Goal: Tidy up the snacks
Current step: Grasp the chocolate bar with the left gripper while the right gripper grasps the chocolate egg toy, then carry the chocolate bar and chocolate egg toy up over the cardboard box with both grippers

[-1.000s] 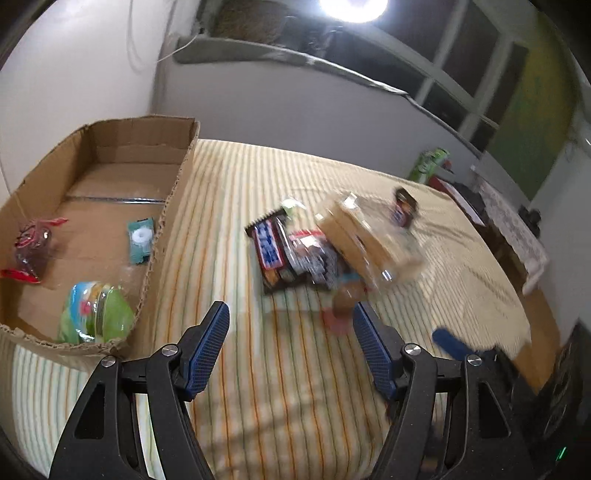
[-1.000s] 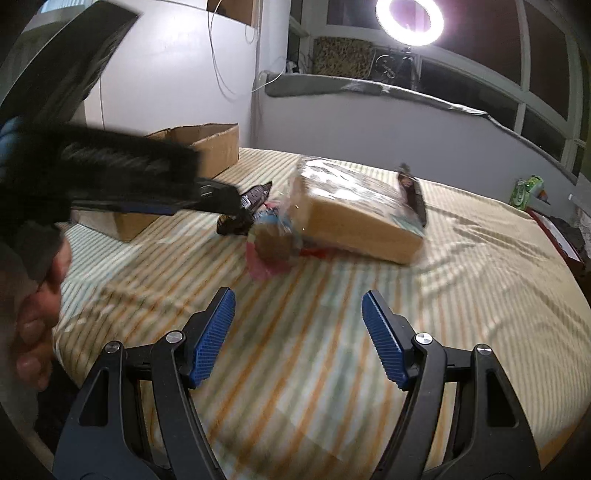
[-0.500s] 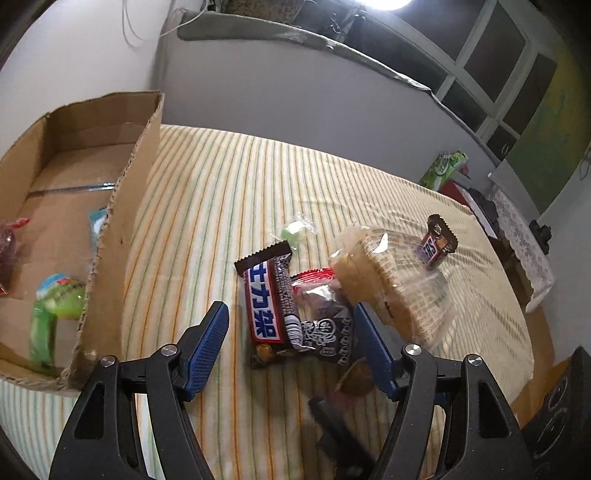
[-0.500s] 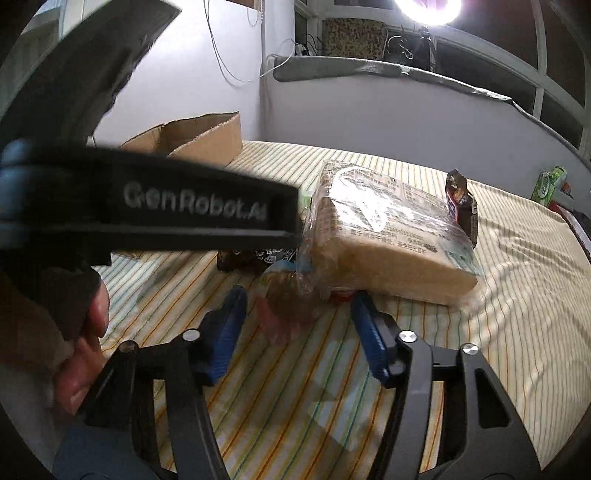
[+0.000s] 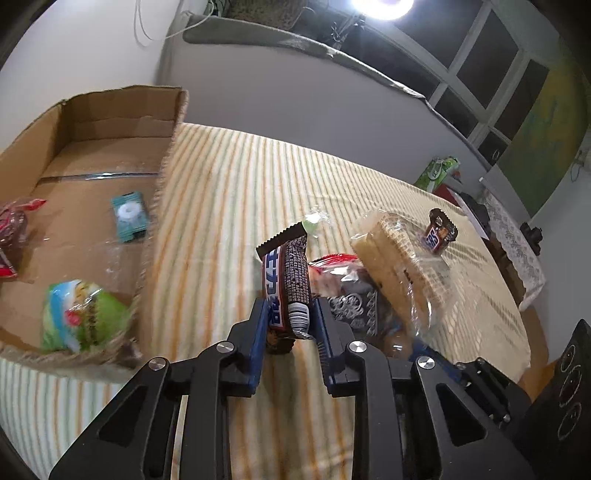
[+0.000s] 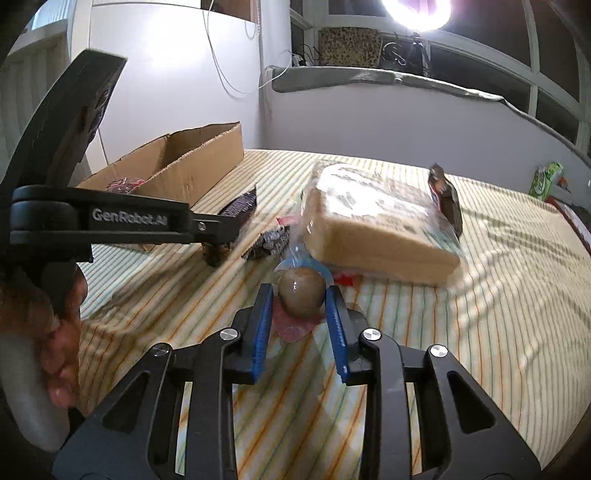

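Left hand-held gripper [image 5: 289,325] is closing on the chocolate bar [image 5: 286,284], with wrapped bread [image 5: 400,273] crowding its right.

Ring-light [image 6: 417,13] glare — blurred fisheye edges

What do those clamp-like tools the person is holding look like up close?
Each gripper is matte black plastic with cut-out, forked arms, silver screw heads at the pivots, and two fingers lined with ribbed blue pads. White lettering on the left gripper's side reads GenRobot.AI. No cables or sleeves show.
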`<state>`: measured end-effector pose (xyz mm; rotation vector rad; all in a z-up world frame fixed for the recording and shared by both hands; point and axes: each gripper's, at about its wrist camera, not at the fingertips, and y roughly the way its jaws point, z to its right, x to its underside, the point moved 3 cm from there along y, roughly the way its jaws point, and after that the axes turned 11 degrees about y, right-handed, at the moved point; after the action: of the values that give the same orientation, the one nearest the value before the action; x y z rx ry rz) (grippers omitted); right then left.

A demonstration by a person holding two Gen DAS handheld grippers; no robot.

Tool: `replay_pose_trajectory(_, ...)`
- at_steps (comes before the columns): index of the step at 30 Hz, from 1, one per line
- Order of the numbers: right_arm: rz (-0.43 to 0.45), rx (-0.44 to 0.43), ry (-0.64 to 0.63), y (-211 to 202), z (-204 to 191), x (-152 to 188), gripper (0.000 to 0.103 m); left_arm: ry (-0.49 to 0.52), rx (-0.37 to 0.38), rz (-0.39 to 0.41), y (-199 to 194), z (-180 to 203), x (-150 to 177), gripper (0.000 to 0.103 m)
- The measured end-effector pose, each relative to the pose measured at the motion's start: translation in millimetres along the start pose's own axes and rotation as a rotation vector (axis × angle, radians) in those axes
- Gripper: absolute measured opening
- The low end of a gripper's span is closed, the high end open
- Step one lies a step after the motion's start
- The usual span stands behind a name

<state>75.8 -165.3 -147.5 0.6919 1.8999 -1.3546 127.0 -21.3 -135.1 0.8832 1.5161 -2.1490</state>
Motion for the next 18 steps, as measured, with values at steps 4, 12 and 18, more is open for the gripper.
replay_pose_trajectory(4, 0.030, 0.004, -0.001, -19.3, -1.7, 7.0, 0.028, -0.004, 0.023, 0.022, -7.2, -2.1, 3.4, 0.022)
replay_pose_trajectory(12, 0.053, 0.021, -0.006, -47.9, -5.7, 14.6, 0.028, 0.029, 0.040, 0.076, -36.4, 6.8, 16.2, 0.022)
replay_pose_trajectory(18, 0.053, 0.034, -0.005, -67.3, -4.6, 26.9, 0.028, 0.050, 0.040, 0.098, -54.5, 17.7, 24.5, 0.022)
